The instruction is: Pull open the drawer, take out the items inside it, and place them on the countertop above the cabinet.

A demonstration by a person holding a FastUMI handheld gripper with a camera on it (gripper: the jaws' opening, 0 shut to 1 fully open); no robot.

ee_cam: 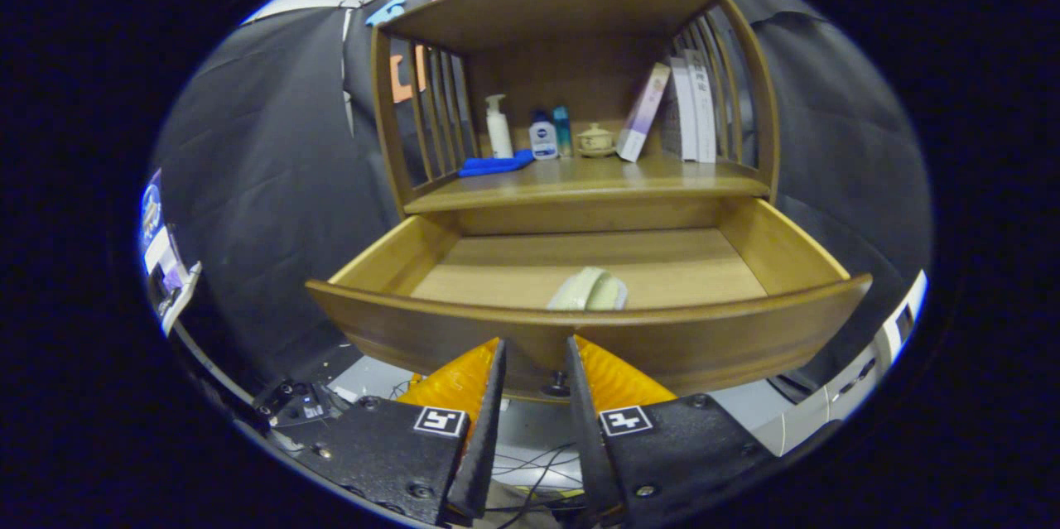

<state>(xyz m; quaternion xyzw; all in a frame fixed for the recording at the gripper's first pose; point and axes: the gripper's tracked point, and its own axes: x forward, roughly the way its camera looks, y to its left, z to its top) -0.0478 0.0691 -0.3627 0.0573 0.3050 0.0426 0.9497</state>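
The gripper [536, 347] stood narrowly open around the small knob [555, 386] on the wooden drawer's [580, 330] curved front; a pale rounded item [590, 291] lay just inside that front edge.

Pump bottle [498, 126], blue cloth [495, 165], lidded cup [595, 140], leaning books [672, 110].

A: Where does the drawer [580, 330] sit?

B: Pulled out under the countertop [580, 177] of the cabinet [571, 7], its front just ahead of the gripper [534, 363], whose fingers stand apart either side of the knob [553, 387].

A: What's in it?

B: One item [590, 291], near the front, just beyond the fingers.

A: And on the countertop?

B: A cloth [495, 165] at the left; behind it a pump bottle [498, 127], then two small bottles [551, 134] to its right, a lidded cup [595, 141] in the middle, and books [679, 111] at the right.
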